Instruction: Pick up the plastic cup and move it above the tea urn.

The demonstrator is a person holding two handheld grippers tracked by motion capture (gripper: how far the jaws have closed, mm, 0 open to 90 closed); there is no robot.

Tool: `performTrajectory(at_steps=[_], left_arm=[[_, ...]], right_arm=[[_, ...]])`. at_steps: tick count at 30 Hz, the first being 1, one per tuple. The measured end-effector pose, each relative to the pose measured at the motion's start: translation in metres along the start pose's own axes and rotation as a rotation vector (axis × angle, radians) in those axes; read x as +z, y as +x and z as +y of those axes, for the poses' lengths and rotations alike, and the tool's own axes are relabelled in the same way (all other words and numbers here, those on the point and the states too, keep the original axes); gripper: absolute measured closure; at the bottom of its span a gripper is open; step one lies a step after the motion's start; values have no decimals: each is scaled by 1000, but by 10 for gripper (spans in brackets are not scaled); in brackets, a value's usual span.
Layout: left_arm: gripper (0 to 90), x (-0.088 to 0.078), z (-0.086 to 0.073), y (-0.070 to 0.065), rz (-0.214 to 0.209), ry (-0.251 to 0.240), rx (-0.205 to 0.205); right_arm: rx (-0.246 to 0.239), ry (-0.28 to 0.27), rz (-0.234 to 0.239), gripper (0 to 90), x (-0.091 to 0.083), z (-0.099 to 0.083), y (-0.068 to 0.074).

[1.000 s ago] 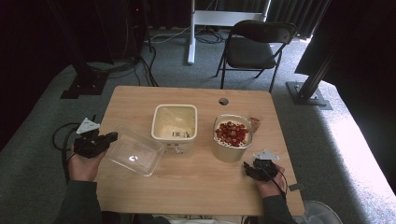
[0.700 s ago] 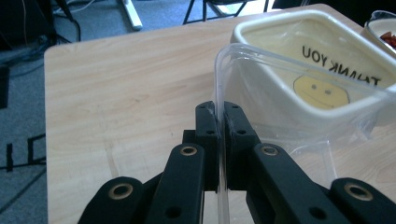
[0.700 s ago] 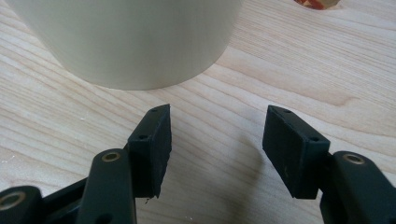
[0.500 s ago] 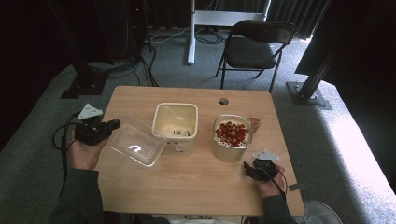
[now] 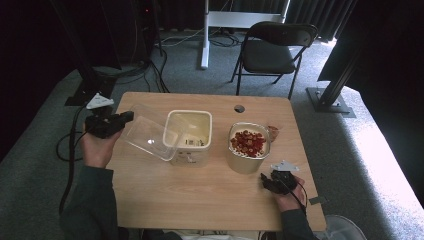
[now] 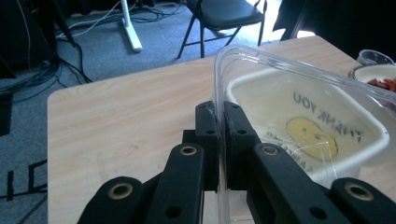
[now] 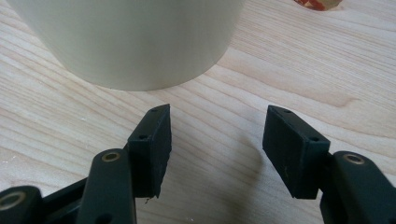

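Observation:
My left gripper (image 5: 125, 117) is shut on the rim of a clear plastic lid (image 5: 150, 137), held tilted in the air at the left side of a square white container (image 5: 189, 136). In the left gripper view the jaws (image 6: 218, 116) pinch the lid's edge (image 6: 280, 70), and the container (image 6: 303, 121) shows through it. A round tub of red pieces (image 5: 248, 145) stands to the right. My right gripper (image 5: 263, 180) rests low on the table just in front of that tub (image 7: 126, 42), open (image 7: 215, 135) with bare wood between its jaws.
The wooden table (image 5: 200, 195) has a cable hole (image 5: 239, 108) near its far edge and a small reddish item (image 5: 274, 131) beside the tub. A black folding chair (image 5: 275, 45) stands beyond the table. Cables lie on the floor at left.
My left hand has lifted the clear lid off the table and carried it away from the person and right, up to the square container's left side. The right gripper has stayed put.

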State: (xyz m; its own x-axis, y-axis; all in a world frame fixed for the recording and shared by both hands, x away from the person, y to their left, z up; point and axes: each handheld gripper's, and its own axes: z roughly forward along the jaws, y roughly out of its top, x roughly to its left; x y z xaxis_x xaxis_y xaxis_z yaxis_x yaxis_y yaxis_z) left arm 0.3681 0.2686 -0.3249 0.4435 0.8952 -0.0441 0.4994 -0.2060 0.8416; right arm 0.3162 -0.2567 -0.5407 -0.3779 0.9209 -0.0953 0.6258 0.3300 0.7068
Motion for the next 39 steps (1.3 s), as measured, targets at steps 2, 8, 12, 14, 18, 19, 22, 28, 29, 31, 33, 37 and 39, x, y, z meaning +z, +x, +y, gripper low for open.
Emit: performTrajectory(at_steps=[2,8,12,14,18,19,22,28,29,31,33,37,39], left_arm=[[873,8,7,-2,3,4,-2],[871,38,26,-4,35,29,-1],[870,49,34,-6,38,36,-1],[866,58,43,-11,54,44,7],[736,64,48,-15,16,7,14],[703,64,48,-16,8,4,21],[667,65,46,-18,9,3,29],[636,65,43,-18,18,12,35],[631,65,42,-18,18,14,36],[621,65,41,-19,20,15,40],[612,66,37,-20,26,15,52],[595,65,29,-24,35,7,75],[591,63,26,-25,27,-11,71]], right_arm=[[1,-1,1,414,0,0,0],[1,1,2,413,0,0,0],[1,0,3,414,0,0,-1],[1,0,3,414,0,0,-1],[3,2,6,413,0,0,-1],[4,2,6,412,0,0,-1],[4,2,6,411,-1,-1,-1],[-2,2,1,410,-1,0,0],[-2,3,1,410,-1,0,0],[-3,3,2,410,-1,0,0],[-1,4,1,411,-1,0,-1],[3,5,-2,415,-1,0,-2],[3,5,-3,415,-1,0,-2]])
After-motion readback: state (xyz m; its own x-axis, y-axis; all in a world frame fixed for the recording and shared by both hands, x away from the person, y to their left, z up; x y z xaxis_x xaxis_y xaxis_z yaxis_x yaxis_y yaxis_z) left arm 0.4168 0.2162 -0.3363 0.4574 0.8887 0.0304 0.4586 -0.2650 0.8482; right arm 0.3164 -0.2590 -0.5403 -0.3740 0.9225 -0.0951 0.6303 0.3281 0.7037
